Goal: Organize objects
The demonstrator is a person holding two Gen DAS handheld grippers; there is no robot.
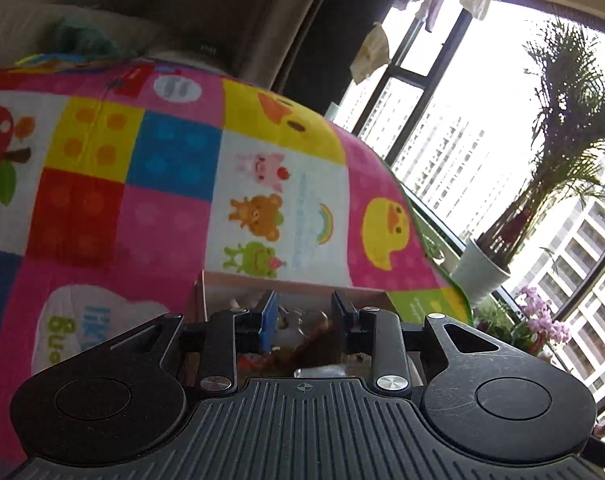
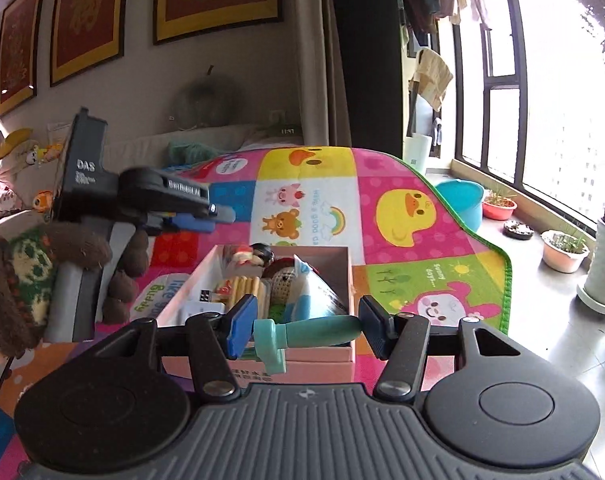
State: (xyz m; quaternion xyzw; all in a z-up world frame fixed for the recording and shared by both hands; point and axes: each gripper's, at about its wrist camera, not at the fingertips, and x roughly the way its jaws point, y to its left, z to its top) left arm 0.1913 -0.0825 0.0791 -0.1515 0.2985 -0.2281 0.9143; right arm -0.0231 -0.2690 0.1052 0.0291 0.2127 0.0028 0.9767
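Right wrist view: my right gripper (image 2: 304,330) pinches a teal handled tool (image 2: 302,334), long axis crosswise, over the pink box's (image 2: 302,362) 6 o'clock edge, while my left gripper (image 2: 206,214), fingers apart and empty, hovers at 10 o'clock, its body marked "DAS".

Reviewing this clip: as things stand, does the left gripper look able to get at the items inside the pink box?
Probably yes. The left gripper hangs with its fingers apart just above the open pink box; no lid covers it. The right gripper, holding a teal tool, sits at the box's near edge, apart.
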